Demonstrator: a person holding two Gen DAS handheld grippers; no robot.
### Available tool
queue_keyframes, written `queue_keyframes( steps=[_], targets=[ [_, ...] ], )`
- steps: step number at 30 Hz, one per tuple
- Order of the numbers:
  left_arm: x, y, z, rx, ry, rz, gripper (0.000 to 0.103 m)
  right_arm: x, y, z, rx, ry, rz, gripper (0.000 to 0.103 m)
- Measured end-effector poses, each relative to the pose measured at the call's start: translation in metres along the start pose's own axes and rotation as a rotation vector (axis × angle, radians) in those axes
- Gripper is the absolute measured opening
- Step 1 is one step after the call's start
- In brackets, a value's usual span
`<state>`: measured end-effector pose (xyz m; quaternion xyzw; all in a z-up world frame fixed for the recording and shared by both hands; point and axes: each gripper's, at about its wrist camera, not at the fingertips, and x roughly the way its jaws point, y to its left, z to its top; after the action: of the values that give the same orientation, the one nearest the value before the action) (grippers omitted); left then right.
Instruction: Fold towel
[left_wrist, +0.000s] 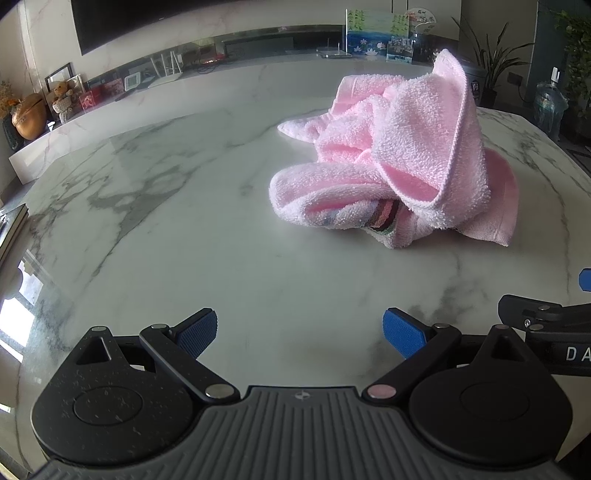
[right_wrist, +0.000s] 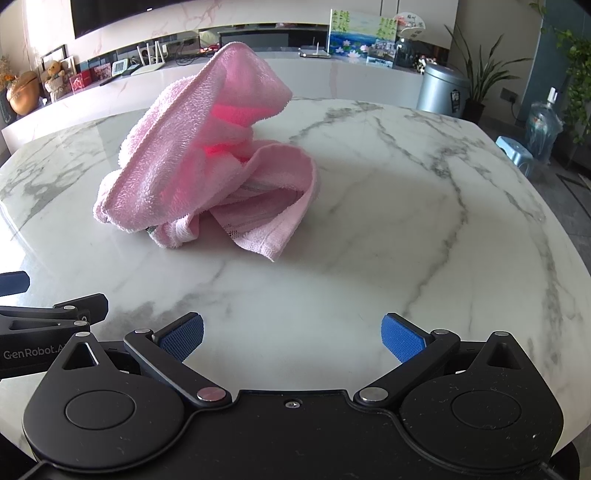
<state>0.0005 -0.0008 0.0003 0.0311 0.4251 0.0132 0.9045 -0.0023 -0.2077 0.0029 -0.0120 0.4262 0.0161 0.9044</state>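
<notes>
The pink towel lies crumpled in a heap on the marble desk, ahead and right of the left hand-held gripper, ahead and left of the right hand-held gripper. Both stand spread, holding nothing. First find two corners; the hemmed corner nearest the right one looks reachable, though the others seem buried. Pinch cloth only, then draw it flat.
</notes>
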Motion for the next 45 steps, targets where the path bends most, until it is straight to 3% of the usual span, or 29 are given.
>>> queue_keyframes(
  steps=[21,34,39,41,45],
  targets=[
    [0.006,0.003,0.022,0.076,-0.01,-0.05,0.097,-0.002,-0.002,0.009,-0.053,-0.031,0.029,0.102],
    [0.014,0.002,0.058,0.186,-0.036,-0.109,0.092,-0.003,0.004,0.018,-0.112,-0.056,0.118,0.098],
    [0.02,0.002,0.067,0.208,-0.033,-0.138,0.076,-0.001,0.005,0.022,-0.116,-0.057,0.147,0.095],
    [0.023,0.003,0.07,0.218,-0.031,-0.151,0.074,0.0,0.006,0.023,-0.13,-0.057,0.155,0.094],
    [0.029,0.002,0.072,0.257,-0.032,-0.177,0.063,0.007,0.004,0.027,-0.144,-0.05,0.154,0.083]
  ],
)
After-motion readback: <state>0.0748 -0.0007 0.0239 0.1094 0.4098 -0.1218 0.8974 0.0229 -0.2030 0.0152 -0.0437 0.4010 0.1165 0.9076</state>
